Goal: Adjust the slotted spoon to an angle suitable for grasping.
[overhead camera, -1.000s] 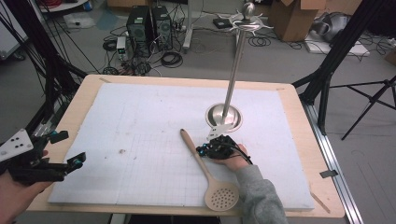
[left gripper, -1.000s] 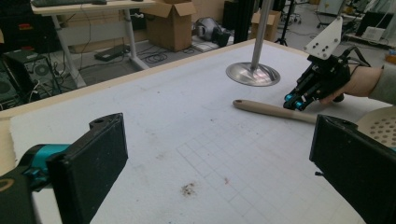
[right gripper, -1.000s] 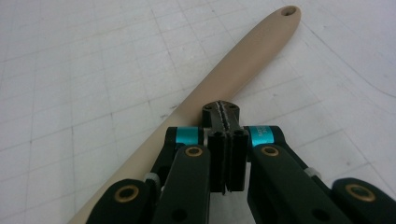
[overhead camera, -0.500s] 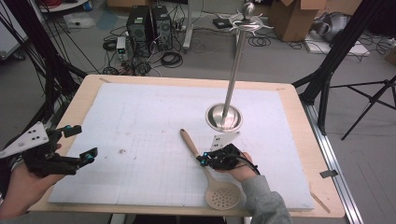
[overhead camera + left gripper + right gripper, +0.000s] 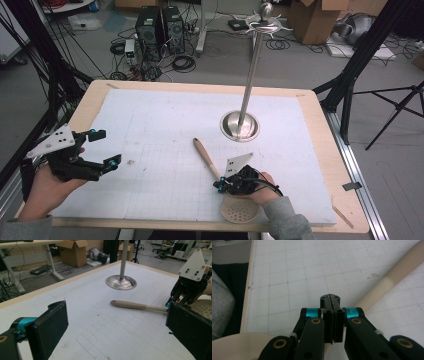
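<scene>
My right gripper (image 5: 220,184) had its jaws pinched on the slotted spoon (image 5: 216,172) near the counter's front edge; my left gripper (image 5: 102,150) hung wide open by the left edge. That thin neck could have swivelled or slipped when lifted.

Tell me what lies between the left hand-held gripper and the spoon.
Nothing visible: bare white mat lies between the open left hand-held gripper and the spoon, whose handle is free.
</scene>
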Demonstrator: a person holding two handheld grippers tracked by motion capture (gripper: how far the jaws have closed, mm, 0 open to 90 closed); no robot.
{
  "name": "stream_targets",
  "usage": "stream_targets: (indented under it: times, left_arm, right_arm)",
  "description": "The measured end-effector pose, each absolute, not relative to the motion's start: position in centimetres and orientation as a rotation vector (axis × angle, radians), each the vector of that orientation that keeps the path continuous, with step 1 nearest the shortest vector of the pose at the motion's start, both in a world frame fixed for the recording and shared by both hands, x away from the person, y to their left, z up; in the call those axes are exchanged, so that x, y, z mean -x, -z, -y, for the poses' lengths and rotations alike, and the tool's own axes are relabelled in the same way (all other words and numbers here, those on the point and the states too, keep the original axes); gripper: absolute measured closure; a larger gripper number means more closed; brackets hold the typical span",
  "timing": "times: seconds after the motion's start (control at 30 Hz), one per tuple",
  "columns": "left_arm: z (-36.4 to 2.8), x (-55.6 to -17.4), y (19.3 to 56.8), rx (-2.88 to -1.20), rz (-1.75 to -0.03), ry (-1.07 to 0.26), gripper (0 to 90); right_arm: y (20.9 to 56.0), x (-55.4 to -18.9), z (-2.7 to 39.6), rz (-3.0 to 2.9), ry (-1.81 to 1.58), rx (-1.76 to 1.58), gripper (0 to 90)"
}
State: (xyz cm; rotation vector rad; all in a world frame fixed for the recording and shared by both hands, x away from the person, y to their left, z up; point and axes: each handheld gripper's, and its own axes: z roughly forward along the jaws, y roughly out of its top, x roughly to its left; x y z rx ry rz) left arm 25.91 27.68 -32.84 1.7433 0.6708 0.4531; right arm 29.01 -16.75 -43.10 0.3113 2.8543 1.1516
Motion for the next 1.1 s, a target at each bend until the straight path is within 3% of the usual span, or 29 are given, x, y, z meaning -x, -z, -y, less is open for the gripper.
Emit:
stream_targets:
  times: [0.7,0.97,1.1]
  left_arm:
    - [-27.8,-25.9,32.8,-1.743,-0.675,-0.455,4.7]
    - [-28.0,-26.0,32.9,-1.74,-0.68,-0.453,4.7]
    - [-28.1,-25.9,33.0,-1.74,-0.688,-0.455,4.7]
  right_arm:
    - [43.2,-30.3,24.0,-2.838,-1.176,-0.431,90.0]
    - [41.4,-30.6,23.6,-2.714,-1.33,-0.547,90.0]
    - [41.3,-31.5,22.8,-2.663,-1.254,-0.633,90.0]
